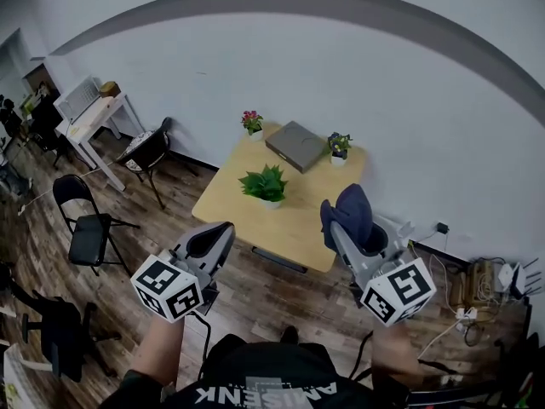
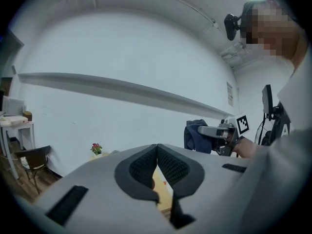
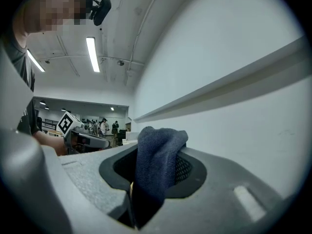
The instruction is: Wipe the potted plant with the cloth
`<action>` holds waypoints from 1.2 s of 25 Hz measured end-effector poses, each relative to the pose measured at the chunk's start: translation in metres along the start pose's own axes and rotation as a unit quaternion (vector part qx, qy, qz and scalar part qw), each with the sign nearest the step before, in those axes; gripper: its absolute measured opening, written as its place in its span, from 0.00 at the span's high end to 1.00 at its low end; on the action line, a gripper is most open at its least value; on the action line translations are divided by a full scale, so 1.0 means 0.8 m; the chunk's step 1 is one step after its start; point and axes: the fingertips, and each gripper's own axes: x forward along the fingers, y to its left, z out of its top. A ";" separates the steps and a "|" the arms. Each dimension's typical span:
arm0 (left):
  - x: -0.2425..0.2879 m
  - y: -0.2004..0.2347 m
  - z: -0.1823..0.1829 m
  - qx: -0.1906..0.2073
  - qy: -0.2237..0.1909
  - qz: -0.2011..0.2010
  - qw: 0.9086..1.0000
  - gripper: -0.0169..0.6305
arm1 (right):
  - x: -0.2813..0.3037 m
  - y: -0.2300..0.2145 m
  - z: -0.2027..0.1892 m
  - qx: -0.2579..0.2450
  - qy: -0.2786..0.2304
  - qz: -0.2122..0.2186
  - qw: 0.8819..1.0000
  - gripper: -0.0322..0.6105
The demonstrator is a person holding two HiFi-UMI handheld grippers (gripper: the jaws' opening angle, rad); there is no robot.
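nearest you, both grippers are held out in front at about the same height and point roughly level, with their marker cubes turned back toward you. your left gripper (image 1: 213, 237) has its jaws pressed together on nothing, and its own view shows the pads meeting with no gap. it hangs over the floor (image 1: 255, 301), short of the table's near left edge. your right gripper (image 1: 341, 233) is clamped on the cloth (image 3: 158, 150), a dark blue wad that bulges up out of the jaws and hides the pads. in the head view it sits by the table's near right corner.

the table (image 1: 230, 207) is past both tools. the plant (image 1: 266, 184) (the low leafy green one, which i take to be the target because it's closest) sits near the table's middle, a little toward the left edge. from the cloth it lies ahead and to the left, about midway between your two grippers. it's a wide, flat spread of leaves in a small pot with no clear long axis, so no approach angle looks better than another. the right hand carries the cloth and looks about as near as the left, so my guess is the reach goes forward and inward with the right. the left could steady the pot.

at the far edge, a pink plant (image 1: 252, 123) stands on the far left corner and a purple plant (image 1: 339, 146) on the far right. a flat grey box (image 1: 295, 146) lies between them, with the wall (image 1: 341, 75) behind.
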 end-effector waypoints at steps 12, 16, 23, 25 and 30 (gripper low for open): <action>0.047 0.065 0.003 0.038 -0.022 -0.007 0.999 0.97 | 0.060 -0.027 -0.019 -0.006 0.017 -0.042 0.999 0.75; 0.059 0.099 0.014 0.038 -0.020 -0.031 0.999 0.97 | 0.092 -0.028 -0.015 0.001 0.019 -0.067 0.998 0.75; 0.083 0.172 0.013 0.041 -0.004 -0.066 0.997 0.97 | 0.151 -0.034 -0.016 0.003 0.028 -0.106 0.994 0.75; 0.088 0.188 0.011 0.042 0.000 -0.075 0.996 0.97 | 0.166 -0.034 -0.018 0.002 0.031 -0.114 0.993 0.75; 0.102 0.221 0.001 0.049 0.018 -0.088 0.995 0.97 | 0.190 -0.034 -0.025 0.002 0.037 -0.138 0.990 0.75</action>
